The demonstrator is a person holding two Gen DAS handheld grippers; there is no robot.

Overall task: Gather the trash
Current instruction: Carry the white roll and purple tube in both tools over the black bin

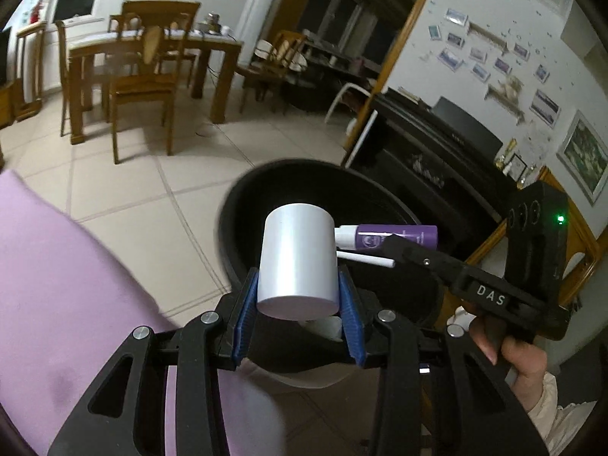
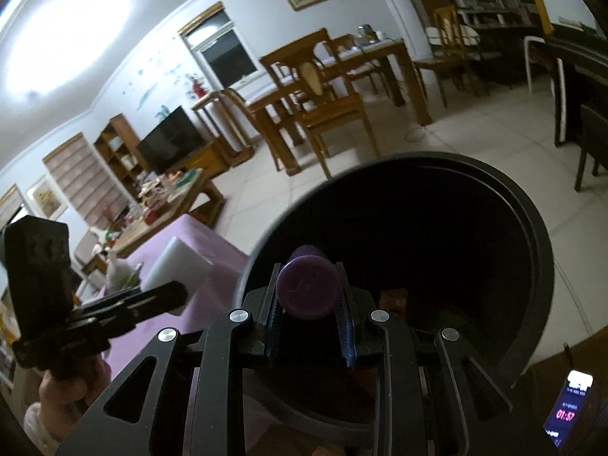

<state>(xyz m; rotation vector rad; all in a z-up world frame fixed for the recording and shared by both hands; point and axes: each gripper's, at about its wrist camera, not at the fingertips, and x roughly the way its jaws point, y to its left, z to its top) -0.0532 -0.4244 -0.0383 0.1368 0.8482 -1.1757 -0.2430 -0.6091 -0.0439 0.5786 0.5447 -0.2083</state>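
My left gripper (image 1: 300, 296) is shut on a white cylindrical cup (image 1: 298, 262), held over the open black trash bin (image 1: 243, 197). My right gripper (image 1: 395, 249) reaches in from the right, shut on a purple bottle (image 1: 395, 236) with a white nozzle, also over the bin. In the right wrist view the right gripper (image 2: 309, 300) clamps the purple bottle (image 2: 308, 288) above the bin's rim (image 2: 532, 220); the bin's inside is dark. The left gripper's fingers (image 2: 167, 294) show at the left of that view, the cup hidden.
A table with a purple cloth (image 1: 57, 266) stands left of the bin, with a white block (image 2: 178, 266) on it. Wooden dining table and chairs (image 1: 144, 72) stand across the tiled floor. A dark piano (image 1: 437, 152) is behind the bin. A phone timer (image 2: 568, 406) glows at lower right.
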